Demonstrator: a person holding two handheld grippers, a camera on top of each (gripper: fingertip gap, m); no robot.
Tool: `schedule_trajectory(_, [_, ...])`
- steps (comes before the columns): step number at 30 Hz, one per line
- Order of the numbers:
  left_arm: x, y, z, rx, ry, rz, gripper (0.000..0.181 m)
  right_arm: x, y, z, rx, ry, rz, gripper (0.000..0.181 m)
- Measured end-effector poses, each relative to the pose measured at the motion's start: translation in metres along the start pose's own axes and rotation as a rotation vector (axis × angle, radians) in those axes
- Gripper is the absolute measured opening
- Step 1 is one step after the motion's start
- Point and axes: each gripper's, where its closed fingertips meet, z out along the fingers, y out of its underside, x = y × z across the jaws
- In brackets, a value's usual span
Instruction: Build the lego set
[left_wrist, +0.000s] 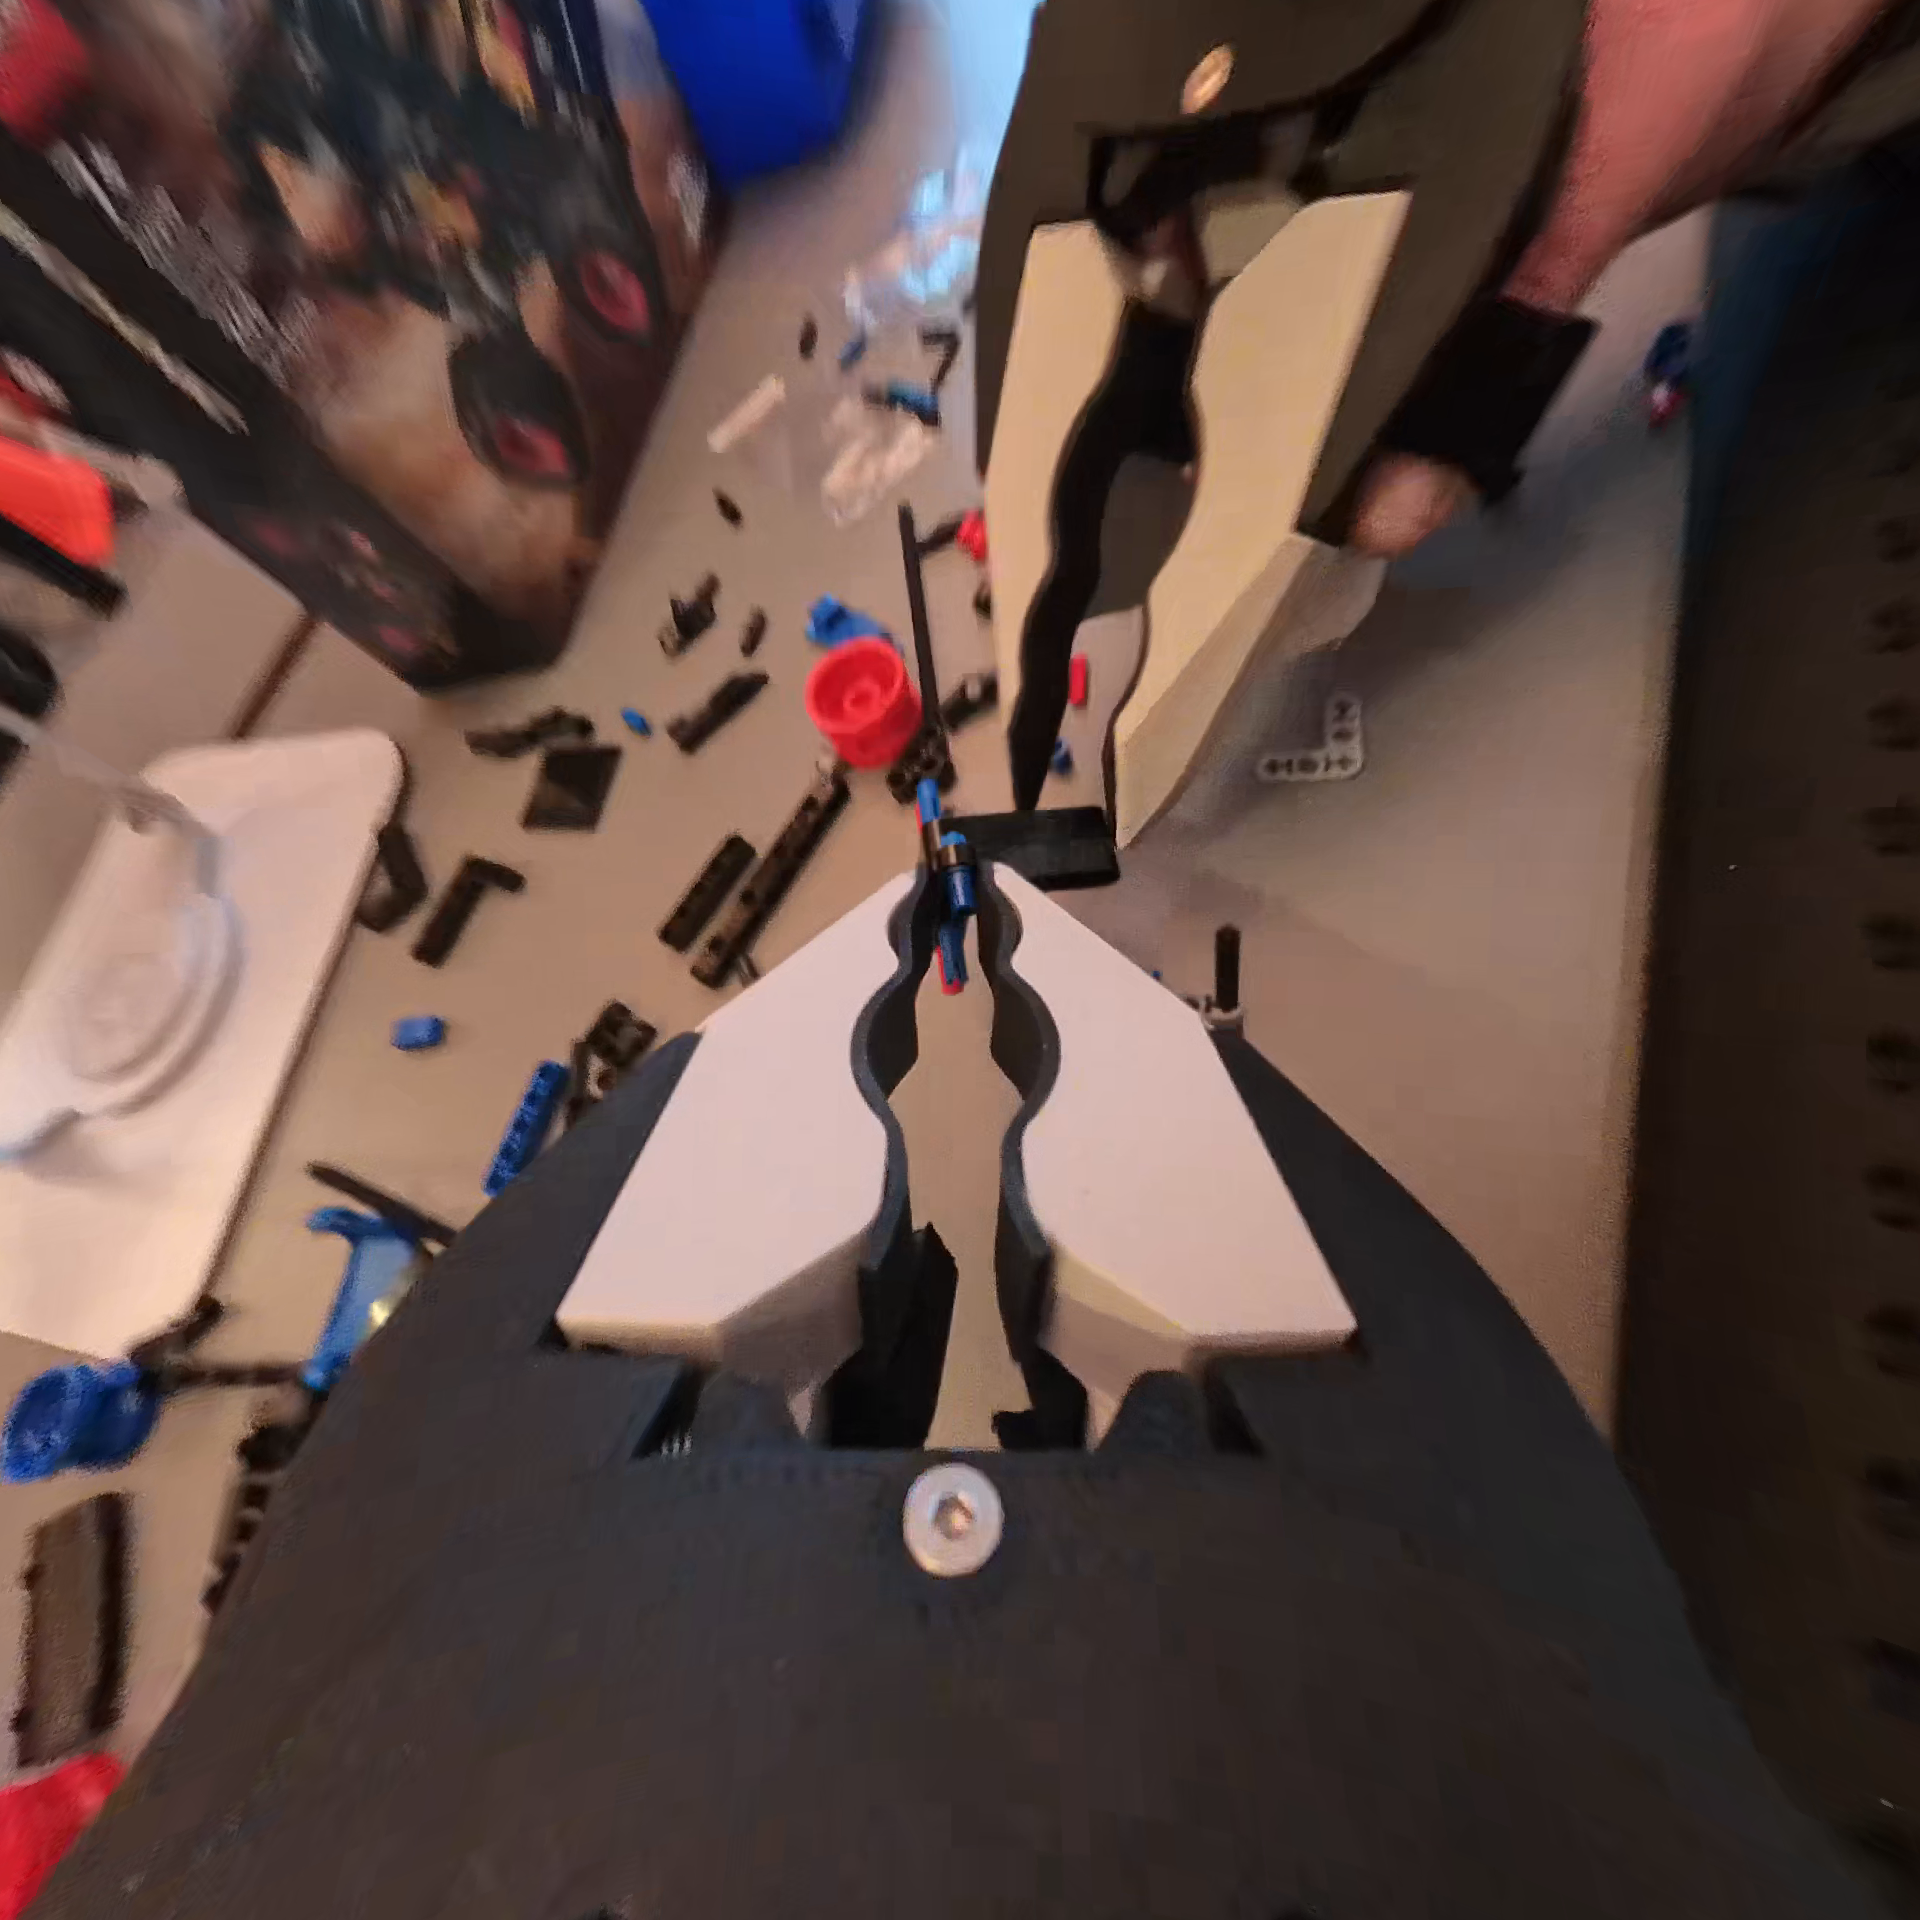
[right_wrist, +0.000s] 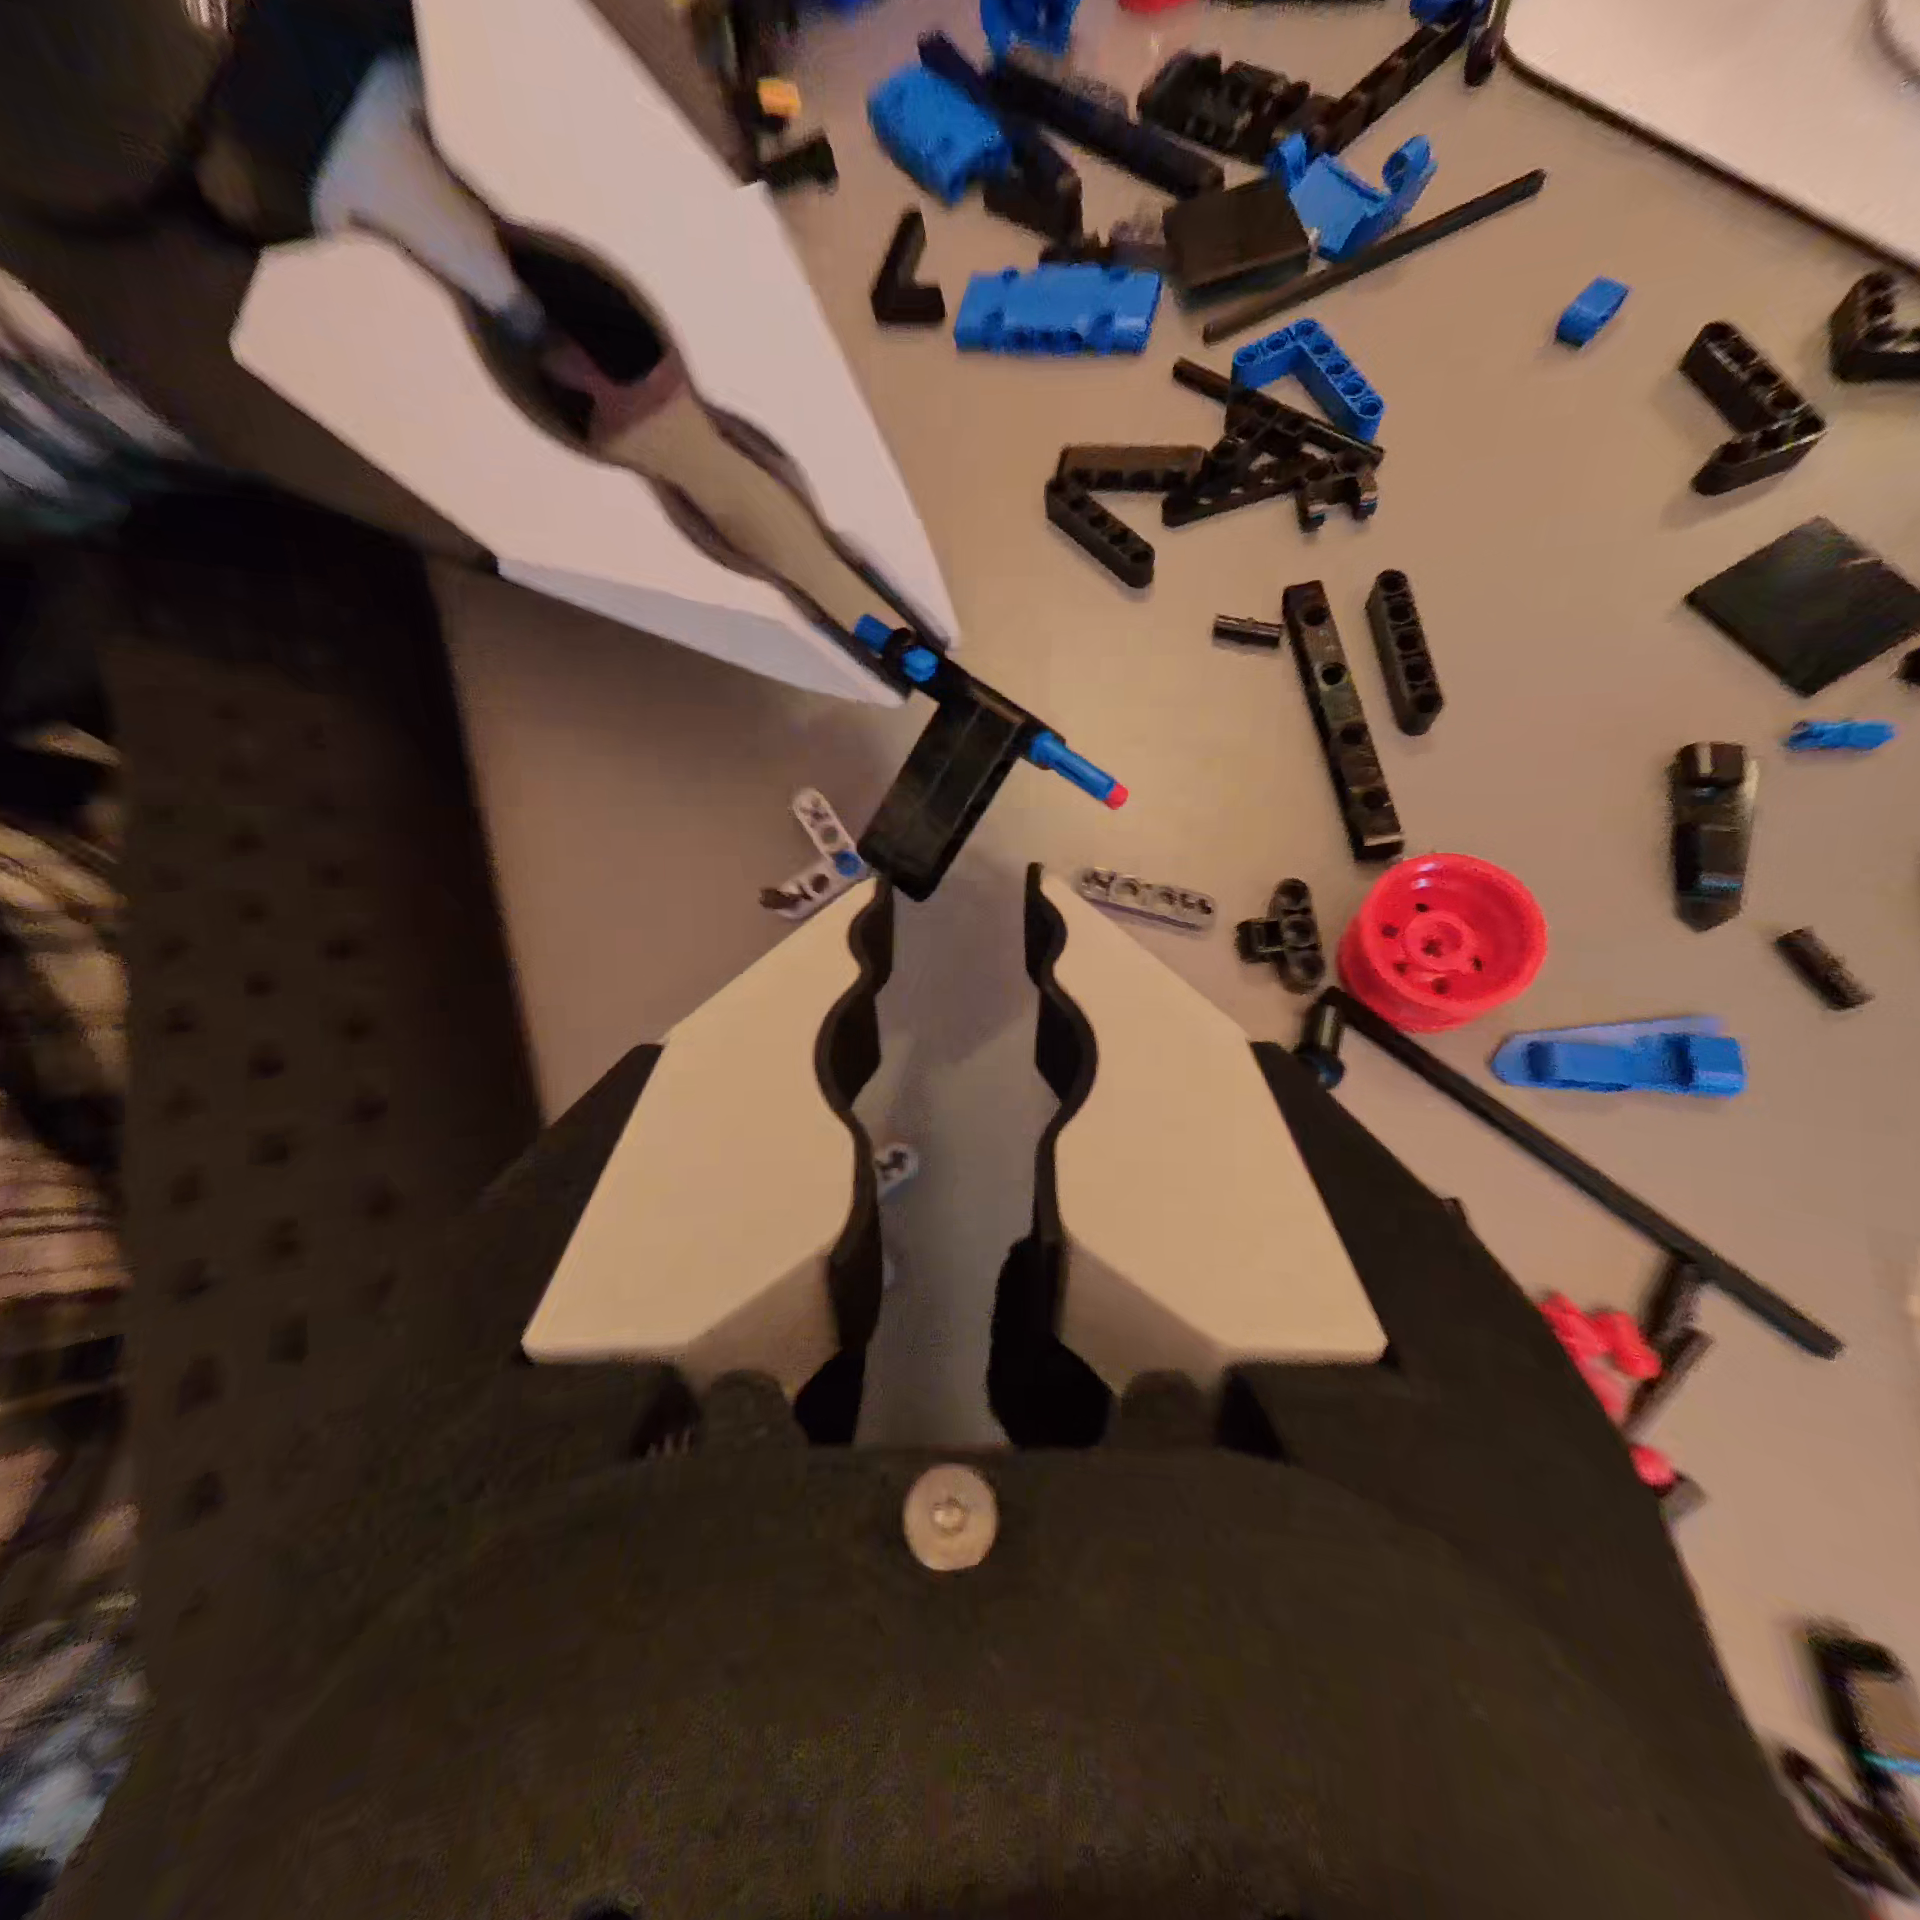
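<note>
In the left wrist view, a small blue pin assembly (left_wrist: 951, 909) is pinched between the nearly closed tips of the left gripper (left_wrist: 956, 894), above the grey tabletop (left_wrist: 1403, 935). A black beam (left_wrist: 1039, 844) hangs off it, touched by the right gripper (left_wrist: 1070, 800).

In the right wrist view, the right gripper's tips are seen parted, holding nothing, just below the beam. Loose pieces and a red wheel hub (right_wrist: 1444, 940) crowd the right side.

Warm, fairly dim indoor light tints both views beige. Wide-angle distortion bends the edges, where heavy blur smears the dark printed cardboard box (left_wrist: 343, 343) and the black perforated panel (right_wrist: 270, 1039). The red plastic wheel hub (right_wrist: 1439, 940) stays fairly sharp, casting a soft shadow.
</note>
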Motion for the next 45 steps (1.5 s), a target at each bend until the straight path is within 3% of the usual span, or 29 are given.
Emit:
schedule_trajectory(7, [0.002,-0.035,-0.021,0.178,-0.115,0.201,0.005,-0.028,-0.033,-0.024,0.244,-0.313,0.283,0.024])
schedule_trajectory(12, [0.006,-0.048,-0.028,0.255,-0.121,0.239,0.005,-0.031,-0.049,-0.031,0.364,-0.37,0.349,0.007])
schedule_trajectory(15, [0.007,-0.047,-0.03,0.27,-0.093,0.209,0.006,-0.031,-0.05,-0.031,0.38,-0.332,0.324,0.007])
schedule_trajectory(18, [0.014,-0.032,-0.024,0.2,0.003,0.172,0.011,-0.024,-0.041,-0.028,0.312,-0.176,0.226,0.005])
schedule_trajectory(21, [0.028,0.0,-0.017,0.047,0.203,0.055,0.03,-0.015,-0.023,-0.03,0.197,-0.041,0.175,0.005])
schedule_trajectory(25, [0.039,0.035,-0.009,-0.098,0.344,-0.068,0.036,-0.015,0.002,-0.025,0.081,0.009,0.176,0.004])
schedule_trajectory(29, [0.045,0.053,0.002,-0.18,0.292,-0.076,0.004,-0.018,0.01,-0.018,0.059,0.01,0.188,0.004])
schedule_trajectory(34, [0.032,0.057,0.002,-0.226,0.132,-0.117,0.003,-0.016,0.012,-0.011,0.042,0.026,0.18,0.004])
schedule_trajectory(38, [0.019,0.069,-0.006,-0.251,0.009,-0.265,0.003,-0.013,0.007,-0.008,0.041,0.037,0.177,0.005])
schedule_trajectory(45, [0.045,0.059,-0.011,-0.227,0.062,-0.347,0.023,-0.017,-0.002,0.001,0.04,0.028,0.162,0.005])
